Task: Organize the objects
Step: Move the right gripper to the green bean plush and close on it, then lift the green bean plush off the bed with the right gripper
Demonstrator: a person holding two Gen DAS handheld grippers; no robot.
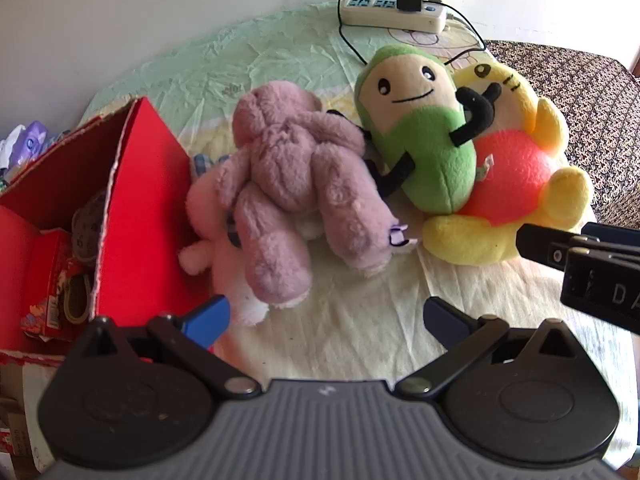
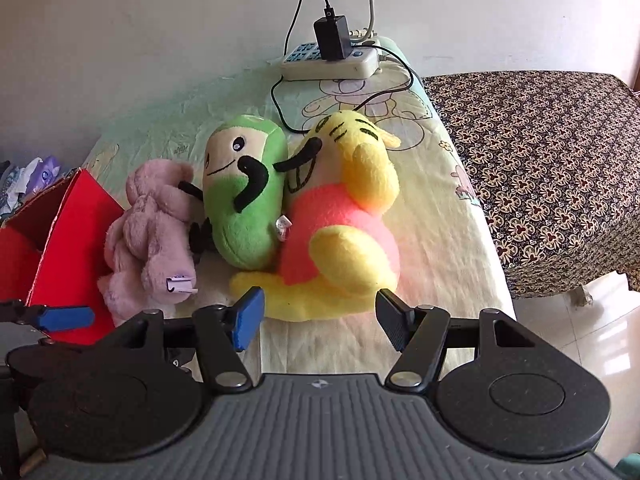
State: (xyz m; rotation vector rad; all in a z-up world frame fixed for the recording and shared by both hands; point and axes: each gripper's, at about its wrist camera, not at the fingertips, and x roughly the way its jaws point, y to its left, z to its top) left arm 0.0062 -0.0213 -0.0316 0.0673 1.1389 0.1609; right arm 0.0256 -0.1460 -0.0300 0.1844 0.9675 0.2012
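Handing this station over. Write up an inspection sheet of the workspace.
Surface: sheet with cartoon print, wrinkled, on a bed-like top.
Job's things: purple plush face down on a pink plush; green plush leaning on the yellow plush; red box open at the left, partly filled.
Clutter: wrappers behind the box.
Grippers: left gripper open, empty, before the purple plush; right gripper open, empty, before the yellow plush.
Cables: power strip with a black adapter; its cord runs behind the yellow plush.
Surroundings: white wall; patterned cloth at the right.
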